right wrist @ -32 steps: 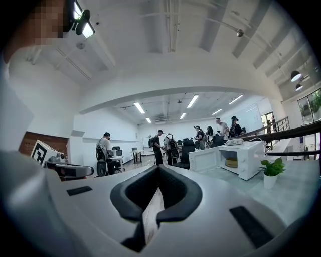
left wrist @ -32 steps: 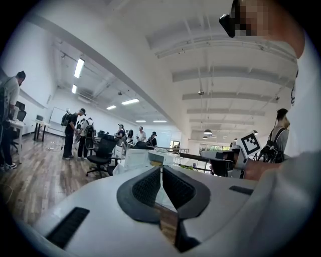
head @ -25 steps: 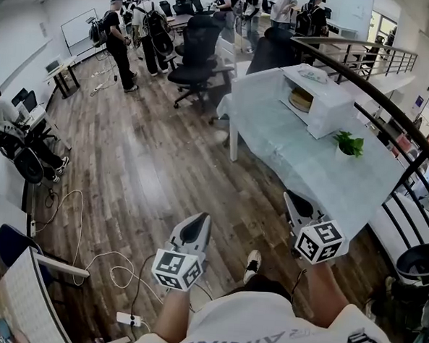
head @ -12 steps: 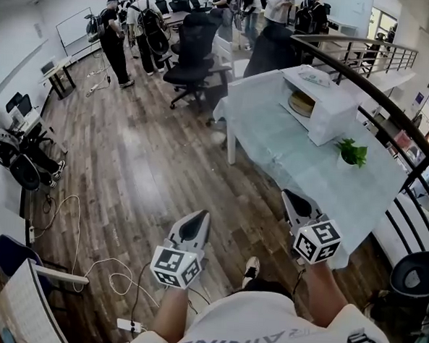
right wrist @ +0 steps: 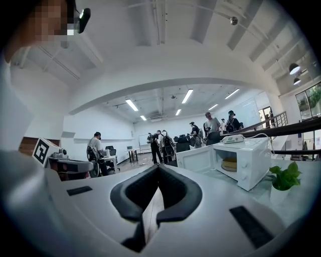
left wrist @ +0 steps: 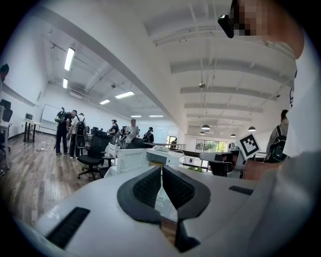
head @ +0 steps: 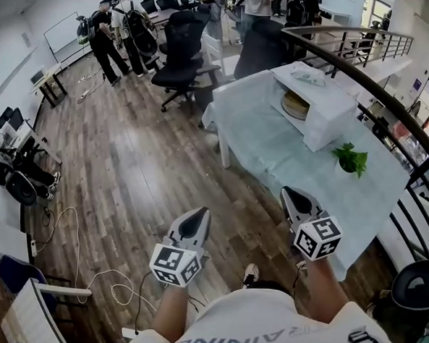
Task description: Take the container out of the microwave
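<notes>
Head view is showing a round tan container (head: 296, 105) sitting inside the open, boxy white microwave (head: 327, 109) on the pale cloth-covered counter (head: 287, 161). Left hand-held gripper (head: 197, 218) and right hand-held gripper (head: 292, 199) are hovering well apart from it, jaws closed together, gripping nothing.

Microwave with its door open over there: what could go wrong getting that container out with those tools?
The left tool and right tool are both shut; they must open before gripping the container, or they may push it deeper.
The potted plant stands close to the microwave; a wide swing might topple it.
Loose cable on the floor could trip the person.
</notes>
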A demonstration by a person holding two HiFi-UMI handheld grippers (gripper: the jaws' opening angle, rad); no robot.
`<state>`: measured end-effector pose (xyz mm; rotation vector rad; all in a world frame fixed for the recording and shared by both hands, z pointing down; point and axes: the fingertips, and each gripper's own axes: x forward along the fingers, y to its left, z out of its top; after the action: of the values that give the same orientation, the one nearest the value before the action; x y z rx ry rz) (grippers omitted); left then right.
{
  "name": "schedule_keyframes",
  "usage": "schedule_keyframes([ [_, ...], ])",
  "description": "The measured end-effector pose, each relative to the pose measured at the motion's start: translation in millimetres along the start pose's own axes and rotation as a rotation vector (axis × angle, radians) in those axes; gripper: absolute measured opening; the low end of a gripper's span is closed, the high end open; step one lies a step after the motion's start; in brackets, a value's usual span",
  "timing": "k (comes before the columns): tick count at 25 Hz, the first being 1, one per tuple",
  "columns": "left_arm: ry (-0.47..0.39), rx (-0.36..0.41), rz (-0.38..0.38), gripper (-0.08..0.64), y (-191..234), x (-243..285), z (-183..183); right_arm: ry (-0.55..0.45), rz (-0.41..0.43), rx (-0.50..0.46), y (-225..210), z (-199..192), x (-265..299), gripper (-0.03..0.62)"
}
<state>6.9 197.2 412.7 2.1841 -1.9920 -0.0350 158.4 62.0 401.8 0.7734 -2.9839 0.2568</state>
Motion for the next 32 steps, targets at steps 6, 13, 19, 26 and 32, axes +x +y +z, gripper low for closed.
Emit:
schedule_keyframes([
  [6, 0.015, 0.002, -0.003, 0.037, 8.2, 57.8, 9.9, -0.004, -0.011, 0.023, -50.7, 12.2, 30.3, 0.021],
  [13, 0.003, -0.011, -0.025, 0.037, 8.5, 114.6, 12.2, 0.029, 0.012, 0.021, -87.0, -0.7, 54.1, 0.021],
  [19, 0.026, -0.014, -0.055, 0.037, 10.5, 151.1, 9.8, 0.059, -0.017, 0.045, -117.0, -12.6, 64.5, 0.021],
  [26, 0.033, -0.023, -0.091, 0.037, 40.3, 193.5, 13.3, 0.056, -0.074, 0.032, -143.3, -2.4, 99.6, 0.021],
  [32, 0.034, -0.012, -0.129, 0.037, 91.6, 236.1, 30.3, 0.054, -0.106, 0.009, -157.0, 14.3, 159.6, 0.021],
])
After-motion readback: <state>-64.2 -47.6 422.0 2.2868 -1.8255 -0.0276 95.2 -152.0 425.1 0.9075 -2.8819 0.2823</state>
